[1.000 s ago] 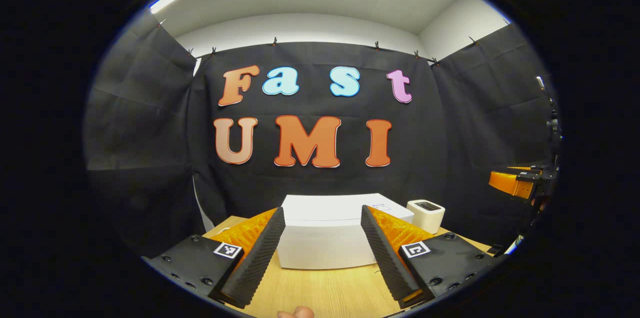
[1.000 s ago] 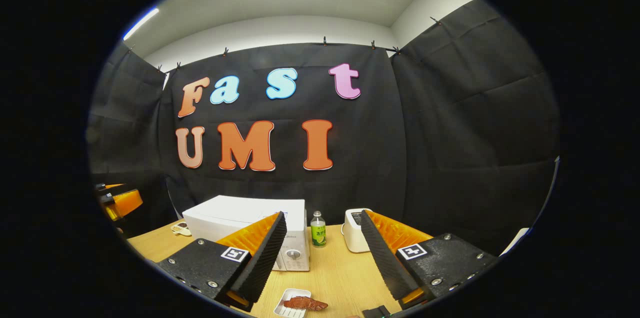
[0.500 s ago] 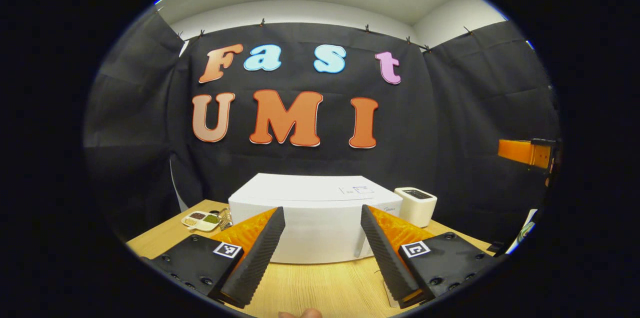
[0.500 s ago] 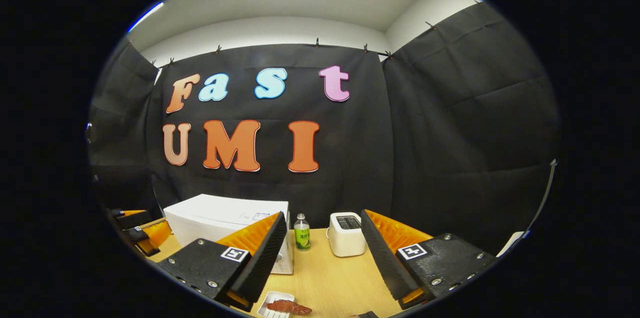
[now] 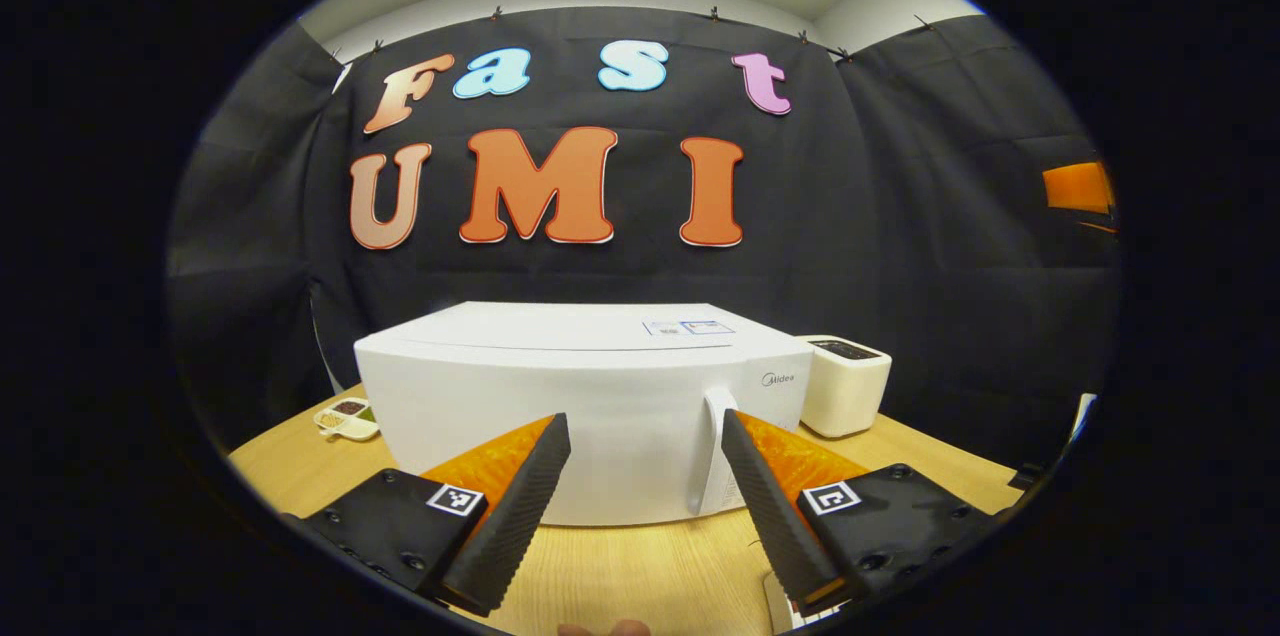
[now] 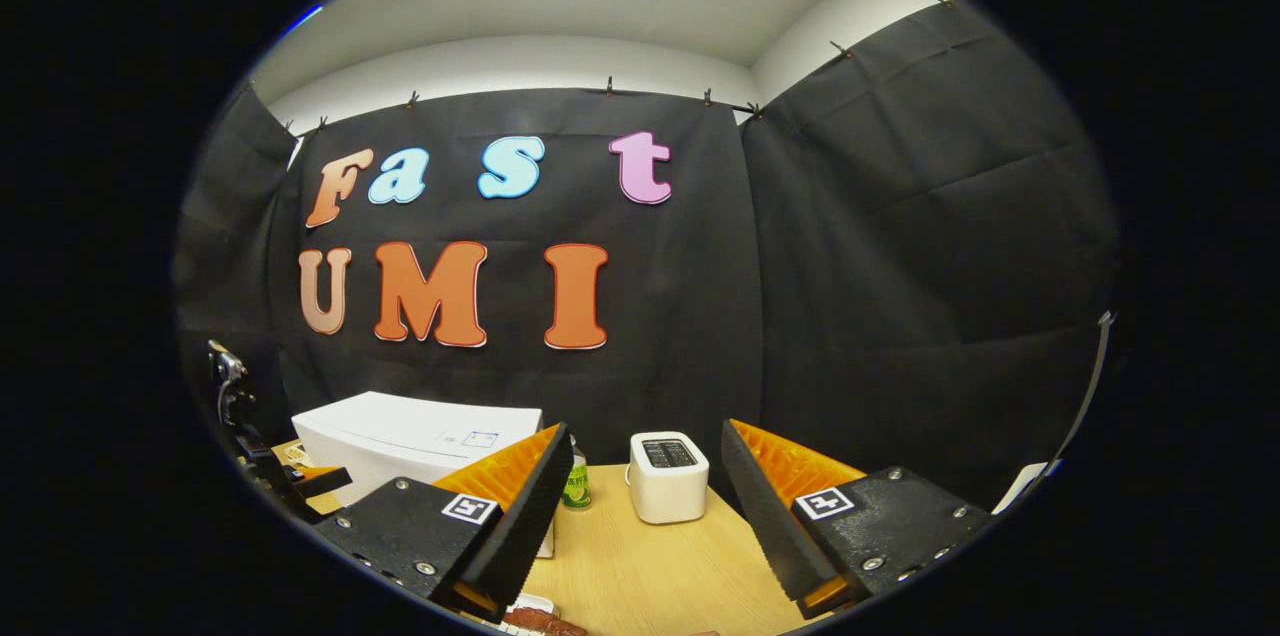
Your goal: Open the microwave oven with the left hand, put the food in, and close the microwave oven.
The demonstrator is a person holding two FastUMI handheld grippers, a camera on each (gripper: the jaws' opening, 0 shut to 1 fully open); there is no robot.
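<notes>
Microwave oven: white box-shaped microwave oven [image 5: 585, 406], door closed, on wooden table [image 5: 640, 576].
Left tool [image 5: 645, 506]: fingers apart, facing door handle.
Right tool [image 6: 645, 516]: fingers apart, empty.

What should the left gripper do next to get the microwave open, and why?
Probably ease the left gripper forward and a little right, so the door handle sits between its fingers. The microwave door looks shut, the gripper is open and holds nothing, and the handle stands just inside its right finger, not yet gripped.
</notes>
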